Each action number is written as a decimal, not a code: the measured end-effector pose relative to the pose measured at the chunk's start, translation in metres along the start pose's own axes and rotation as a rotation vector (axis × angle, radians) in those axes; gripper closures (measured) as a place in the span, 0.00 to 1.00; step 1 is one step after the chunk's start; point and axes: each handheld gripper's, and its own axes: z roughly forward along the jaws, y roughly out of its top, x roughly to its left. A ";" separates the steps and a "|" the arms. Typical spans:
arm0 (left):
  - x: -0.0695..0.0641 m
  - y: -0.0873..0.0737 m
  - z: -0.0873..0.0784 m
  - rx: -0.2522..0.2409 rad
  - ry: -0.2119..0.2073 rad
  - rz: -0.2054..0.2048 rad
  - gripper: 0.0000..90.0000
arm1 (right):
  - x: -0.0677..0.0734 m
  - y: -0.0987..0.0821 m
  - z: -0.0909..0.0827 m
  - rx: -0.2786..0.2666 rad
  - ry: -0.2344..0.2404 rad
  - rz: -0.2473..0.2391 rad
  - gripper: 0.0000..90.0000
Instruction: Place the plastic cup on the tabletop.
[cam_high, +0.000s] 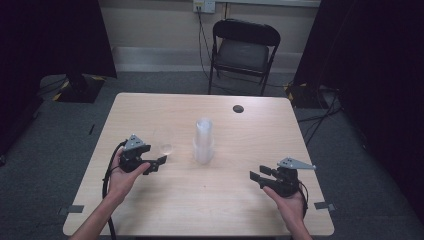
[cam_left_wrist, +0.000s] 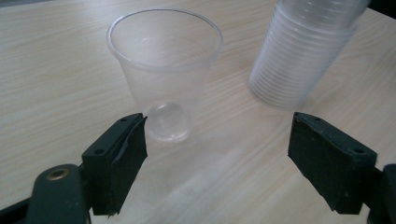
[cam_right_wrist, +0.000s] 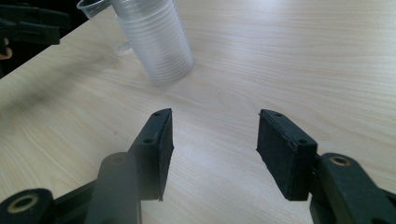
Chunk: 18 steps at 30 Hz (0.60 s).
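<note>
Between the left gripper's (cam_left_wrist: 217, 154) jaws nothing is being held: they are standing wide apart, low over the table (cam_left_wrist: 51, 84), with bare wood showing in the gap. Just past the tip of the jaw at the left of the left gripper view, a single clear cup (cam_left_wrist: 163, 74) is standing upright, mouth up, close to that jaw but not visibly touching it. Beyond the other jaw, near the cup but apart from it, a stack (cam_left_wrist: 303, 51) of clear cups is standing mouth down, its rims showing as close rings.

From the high view, the left gripper (cam_high: 161, 163) is sitting in the person's left hand (cam_high: 122, 175) at the left of the table (cam_high: 150, 210), pointing toward the middle. The cup (cam_high: 163, 140) is just ahead of it and the stack (cam_high: 204, 141) is rising near the table's centre.

At the right, the right gripper (cam_right_wrist: 215, 144) is also spread wide and gripping nothing, with plain wood between its jaws. Its view is looking across the table (cam_right_wrist: 303, 56) at the stack (cam_right_wrist: 154, 39), well apart from the jaws, with the cup (cam_right_wrist: 93, 7) partly hidden behind it at the top edge. In the high view this gripper (cam_high: 256, 177) is resting in the right hand (cam_high: 290, 202) near the table's front right, pointing left.

Farther out, a small dark round spot (cam_high: 238, 108) is showing on the far part of the tabletop, and a black folding chair (cam_high: 243, 52) is standing on the grey floor (cam_high: 60, 130) behind the table.
</note>
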 end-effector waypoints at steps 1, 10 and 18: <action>-0.003 -0.001 -0.003 0.005 -0.003 -0.001 0.22 | 0.000 0.000 0.000 -0.002 -0.001 0.004 0.51; -0.027 -0.011 -0.032 -0.004 -0.016 0.015 0.22 | -0.002 -0.002 -0.002 -0.005 -0.009 0.006 0.50; -0.043 -0.027 -0.045 -0.043 -0.059 0.031 0.20 | -0.003 -0.004 -0.003 -0.001 -0.017 0.004 0.50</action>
